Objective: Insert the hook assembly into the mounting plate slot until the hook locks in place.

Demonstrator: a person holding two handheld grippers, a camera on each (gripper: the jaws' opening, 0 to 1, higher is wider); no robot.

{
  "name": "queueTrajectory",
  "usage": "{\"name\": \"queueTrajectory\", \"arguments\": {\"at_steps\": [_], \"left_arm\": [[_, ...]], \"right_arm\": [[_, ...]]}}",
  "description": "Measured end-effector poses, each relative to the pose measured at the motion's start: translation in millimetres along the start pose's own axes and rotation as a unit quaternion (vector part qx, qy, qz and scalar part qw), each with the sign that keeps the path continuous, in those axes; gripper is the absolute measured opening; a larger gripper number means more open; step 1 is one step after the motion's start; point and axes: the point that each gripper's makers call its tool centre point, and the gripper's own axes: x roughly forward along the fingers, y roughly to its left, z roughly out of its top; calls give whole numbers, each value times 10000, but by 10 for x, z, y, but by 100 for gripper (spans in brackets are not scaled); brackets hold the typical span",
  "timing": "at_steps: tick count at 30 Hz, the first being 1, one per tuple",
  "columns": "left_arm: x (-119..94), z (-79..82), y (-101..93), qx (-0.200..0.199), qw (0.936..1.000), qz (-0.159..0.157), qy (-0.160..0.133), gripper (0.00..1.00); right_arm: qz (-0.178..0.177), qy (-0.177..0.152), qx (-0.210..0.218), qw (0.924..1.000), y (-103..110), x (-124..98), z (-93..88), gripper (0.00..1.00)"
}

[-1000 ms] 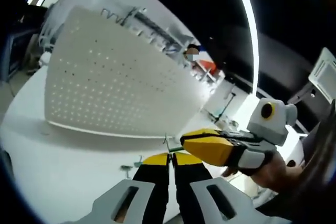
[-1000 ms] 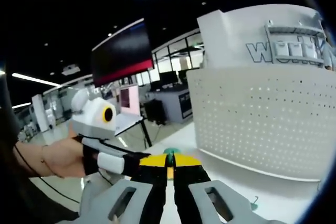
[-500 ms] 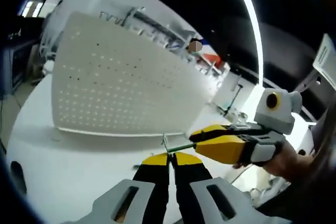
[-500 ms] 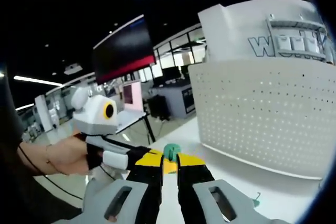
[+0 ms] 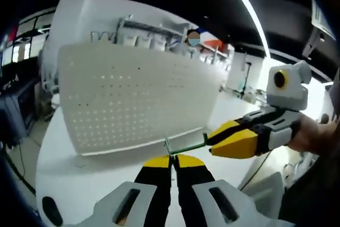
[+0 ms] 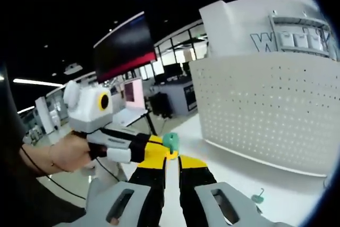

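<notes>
Left gripper view: the left gripper [image 5: 172,159] rises from the bottom centre, its yellow-tipped jaws together and clamped on the near end of a thin wire hook assembly [image 5: 183,147] just above the tips. The far end of that wire runs right to the right gripper [image 5: 211,142], which enters from the right edge, held by a person's hand [image 5: 313,134]; its yellow tips meet the wire there. The white perforated mounting plate [image 5: 138,94] stands upright across the middle of the frame on a white table [image 5: 79,179], behind the hook and apart from it.

Right gripper view: the right gripper [image 6: 171,162] rises from the bottom centre with its jaws close together; whether they pinch anything here cannot be told. The left gripper [image 6: 159,150] comes in from the left, and a green knob [image 6: 170,141] sits at its yellow tip. The mounting plate [image 6: 265,110] fills the right half. A second small green hook [image 6: 257,197] lies on the table [image 6: 234,168] at lower right.
</notes>
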Motion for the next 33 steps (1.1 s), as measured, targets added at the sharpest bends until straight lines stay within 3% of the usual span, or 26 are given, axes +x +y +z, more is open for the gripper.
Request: {"name": "queueTrajectory", "arguments": {"at_steps": [8, 11, 16, 33], "left_arm": [[17, 54, -52, 219, 9996, 26, -166, 1], [16, 86, -53, 516, 9984, 109, -184, 1], [16, 126, -88, 689, 9971, 118, -297, 1], [12, 193, -82, 726, 9961, 143, -483, 1]], "right_arm": [[3, -113, 255, 9996, 7, 45, 65, 7], [19, -182, 400, 9990, 2, 56, 84, 7], [8, -280, 571, 9980, -17, 72, 126, 7], [90, -429, 1201, 9918, -43, 121, 139, 2]]}}
